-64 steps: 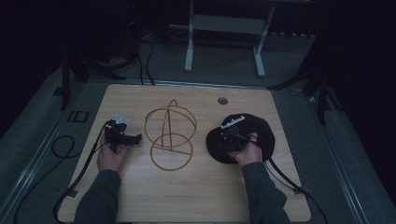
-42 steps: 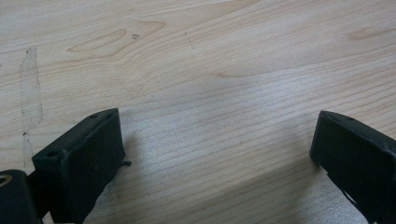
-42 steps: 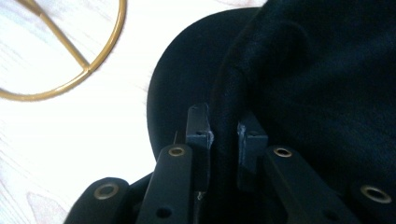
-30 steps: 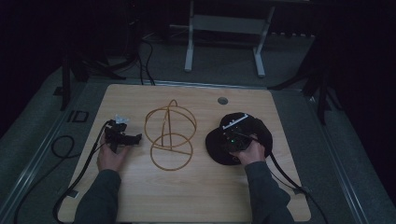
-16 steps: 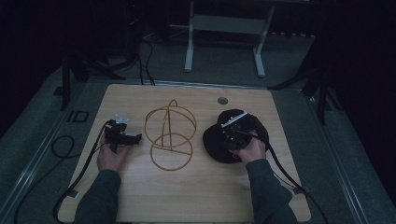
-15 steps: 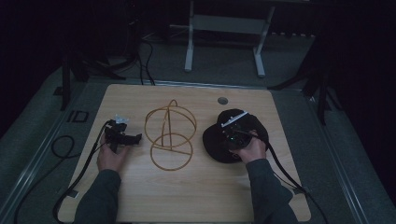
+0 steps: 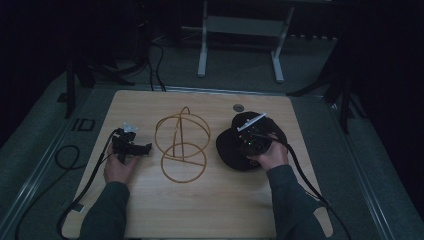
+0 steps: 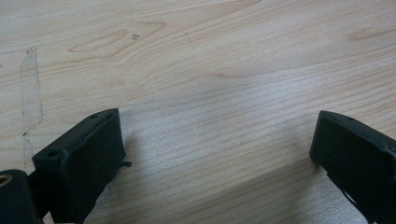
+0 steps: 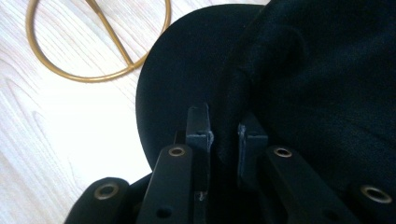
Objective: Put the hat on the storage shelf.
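The right gripper, clamped on the black fabric cap, had dragged it slightly toward the gold wire hat stand; the left gripper rested open on the wooden table

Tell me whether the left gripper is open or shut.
Open. In its own view the left gripper's fingers stand wide apart over bare table, holding nothing.

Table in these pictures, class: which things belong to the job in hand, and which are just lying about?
Likely part of the job:
- black cap, its fabric pinched by the right gripper
- gold wire stand, beside the cap
- left gripper, open over bare wood

Just lying about:
- round grey insert near the table's far edge
- metal frame on the floor beyond
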{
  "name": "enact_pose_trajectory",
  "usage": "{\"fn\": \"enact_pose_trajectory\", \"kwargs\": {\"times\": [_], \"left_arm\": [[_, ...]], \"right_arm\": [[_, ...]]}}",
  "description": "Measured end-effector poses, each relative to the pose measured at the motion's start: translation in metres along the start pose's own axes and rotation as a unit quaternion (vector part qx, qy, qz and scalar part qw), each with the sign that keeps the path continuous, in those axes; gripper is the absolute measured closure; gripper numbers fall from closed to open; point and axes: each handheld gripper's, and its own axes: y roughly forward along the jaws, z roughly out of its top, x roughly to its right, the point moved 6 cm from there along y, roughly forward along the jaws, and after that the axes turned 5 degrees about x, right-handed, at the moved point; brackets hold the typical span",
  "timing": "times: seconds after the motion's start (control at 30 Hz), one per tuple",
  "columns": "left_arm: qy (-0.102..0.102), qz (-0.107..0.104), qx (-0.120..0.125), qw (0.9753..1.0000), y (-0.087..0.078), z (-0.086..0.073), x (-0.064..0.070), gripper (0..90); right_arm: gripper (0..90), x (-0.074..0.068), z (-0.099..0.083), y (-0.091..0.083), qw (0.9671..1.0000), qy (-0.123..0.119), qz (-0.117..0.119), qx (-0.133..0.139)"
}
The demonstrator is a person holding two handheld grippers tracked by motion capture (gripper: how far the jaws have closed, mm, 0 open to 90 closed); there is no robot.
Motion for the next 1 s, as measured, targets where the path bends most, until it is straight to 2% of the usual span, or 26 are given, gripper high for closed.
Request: {"fn": "enact_pose_trajectory", "kwargs": {"times": [0.27,0.37,0.47,1.0], "left_arm": [[0.000,0.000,0.000,1.0000,0.000,0.000,0.000,2.4],[0.000,0.000,0.000,1.0000,0.000,0.000,0.000,2.4],[0.000,0.000,0.000,1.0000,0.000,0.000,0.000,2.5],[0.000,0.000,0.000,1.0000,0.000,0.000,0.000,2.5]], "right_arm": [[79.5,-0.001,0.012,-0.015,0.9999,-0.012,0.002,0.007],[79.2,-0.002,0.017,-0.018,0.9995,-0.032,-0.001,-0.008],[79.2,-0.003,0.021,-0.022,0.9991,-0.040,-0.003,-0.011],[79.2,-0.003,0.041,-0.053,0.9985,-0.054,0.001,0.011]]}}
